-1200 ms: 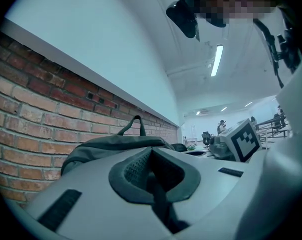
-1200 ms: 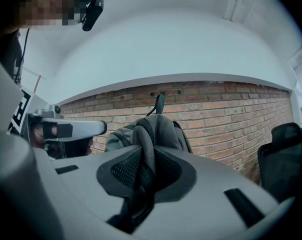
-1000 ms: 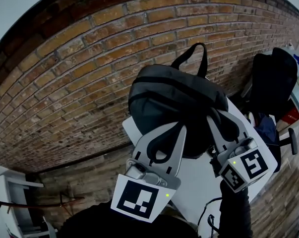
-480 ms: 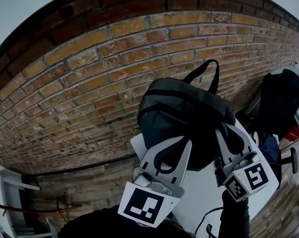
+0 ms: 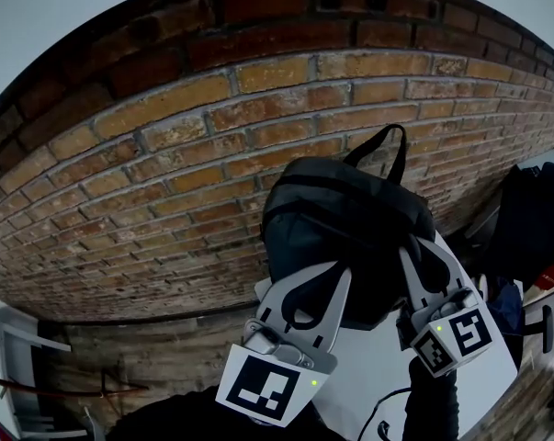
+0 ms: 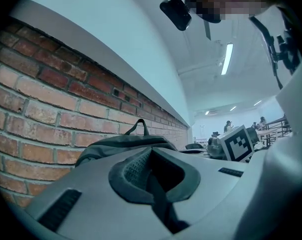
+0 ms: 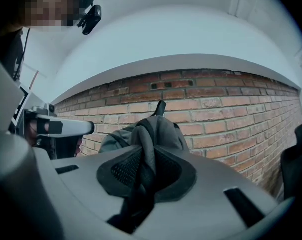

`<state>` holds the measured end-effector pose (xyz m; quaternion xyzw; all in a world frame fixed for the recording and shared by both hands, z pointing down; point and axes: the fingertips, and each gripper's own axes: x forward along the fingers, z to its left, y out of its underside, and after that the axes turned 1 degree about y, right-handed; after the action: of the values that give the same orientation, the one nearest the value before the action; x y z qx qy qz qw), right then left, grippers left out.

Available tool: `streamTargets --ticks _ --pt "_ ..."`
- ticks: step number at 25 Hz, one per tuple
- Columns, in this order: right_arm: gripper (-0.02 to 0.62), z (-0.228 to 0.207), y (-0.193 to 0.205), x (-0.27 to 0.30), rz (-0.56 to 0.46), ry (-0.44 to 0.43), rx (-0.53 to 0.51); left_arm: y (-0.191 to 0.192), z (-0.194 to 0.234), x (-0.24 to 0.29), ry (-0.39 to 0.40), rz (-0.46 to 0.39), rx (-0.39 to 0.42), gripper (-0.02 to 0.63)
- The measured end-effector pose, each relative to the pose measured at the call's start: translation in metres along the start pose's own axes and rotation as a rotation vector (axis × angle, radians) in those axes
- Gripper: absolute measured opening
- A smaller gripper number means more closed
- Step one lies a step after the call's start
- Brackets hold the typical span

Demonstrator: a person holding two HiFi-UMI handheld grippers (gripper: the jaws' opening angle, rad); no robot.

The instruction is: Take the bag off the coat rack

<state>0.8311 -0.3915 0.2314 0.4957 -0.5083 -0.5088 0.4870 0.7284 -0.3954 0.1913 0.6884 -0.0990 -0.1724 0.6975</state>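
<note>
Bag (image 5: 345, 214) is hanging in the air, close before the wall (image 5: 166, 154) — I am holding it up with my left gripper (image 5: 311, 283) and right gripper (image 5: 430, 266), each clamping one of its straps (image 7: 140, 179).

We see a dark grey bag (image 5: 350, 223) before a red-brown brick wall (image 5: 157, 177) (pale mortar lines) under a whitish upper wall (image 5: 56, 26).

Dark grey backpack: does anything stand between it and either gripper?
Nothing visible does. The left gripper and the right gripper each have their jaws closed directly on the dark grey fabric backpack, held up in front of the red brick wall.
</note>
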Motion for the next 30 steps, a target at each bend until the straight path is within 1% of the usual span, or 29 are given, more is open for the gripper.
streamTargets --ticks 3,6,7,11,15,21,26,30 --pt "0.057 -0.002 -0.002 0.016 -0.015 -0.013 0.003 0.002 0.015 0.005 -0.016 0.006 -0.002 0.008" --pt "0.057 -0.002 -0.011 0.033 -0.065 -0.045 0.037 0.006 0.028 0.009 -0.028 0.016 -0.006 0.006" --pt "0.057 -0.005 -0.012 0.038 -0.068 -0.046 0.037 0.007 0.032 0.010 -0.032 0.018 -0.006 0.006" --pt "0.057 -0.024 -0.003 0.055 -0.031 -0.028 0.001 0.009 0.049 0.013 -0.049 0.018 -0.012 0.006" --pt "0.057 -0.037 -0.003 0.074 -0.039 -0.035 0.010 0.011 0.068 0.013 -0.065 0.019 -0.020 0.006" --pt "0.058 -0.060 -0.001 0.095 -0.068 -0.011 0.028 0.017 0.097 0.015 -0.091 0.041 -0.047 0.006" --pt "0.064 -0.066 -0.003 0.098 -0.095 0.019 0.035 0.017 0.106 0.024 -0.073 0.047 -0.050 0.006" --pt "0.069 -0.055 -0.016 0.094 -0.155 0.025 0.036 0.019 0.102 0.031 -0.052 0.050 -0.055 0.006"
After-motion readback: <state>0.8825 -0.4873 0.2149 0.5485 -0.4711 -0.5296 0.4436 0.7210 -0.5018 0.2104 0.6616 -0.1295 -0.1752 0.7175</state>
